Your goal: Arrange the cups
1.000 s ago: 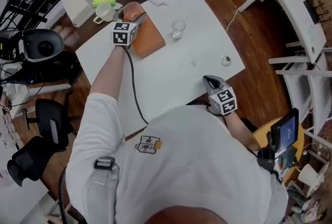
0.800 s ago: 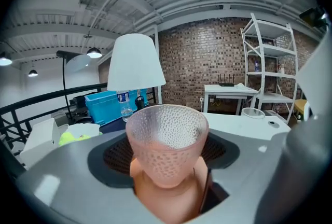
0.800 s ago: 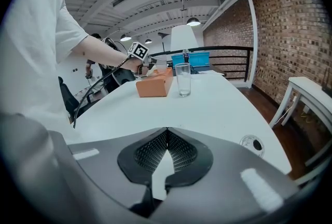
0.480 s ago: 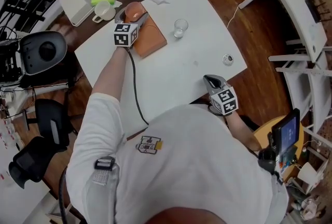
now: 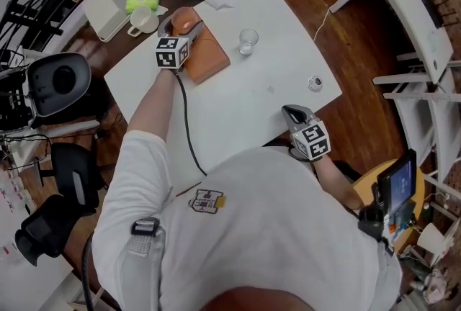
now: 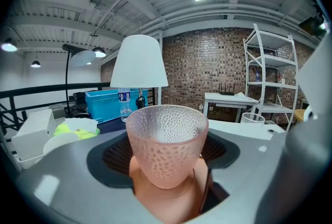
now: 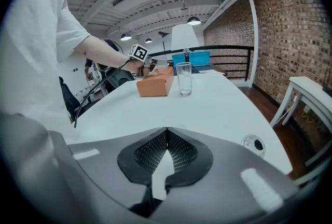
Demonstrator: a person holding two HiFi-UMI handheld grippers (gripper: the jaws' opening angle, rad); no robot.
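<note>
A pink cup [image 6: 167, 145] with a dimpled wall is gripped by the left tool [image 5: 184, 23], whose jaws are spread wide with the pads laid against its sides. The cup stands upright on the far end of an orange block [image 5: 207, 56], which lies on the white counter [image 5: 238, 111]. A clear glass [image 5: 248, 39] is seen standing on the counter just beside the block (empty, as far as can be told). The right tool [image 7: 165, 151] is closed tight on nothing, over the counter's near edge, well apart from block and glass
</note>
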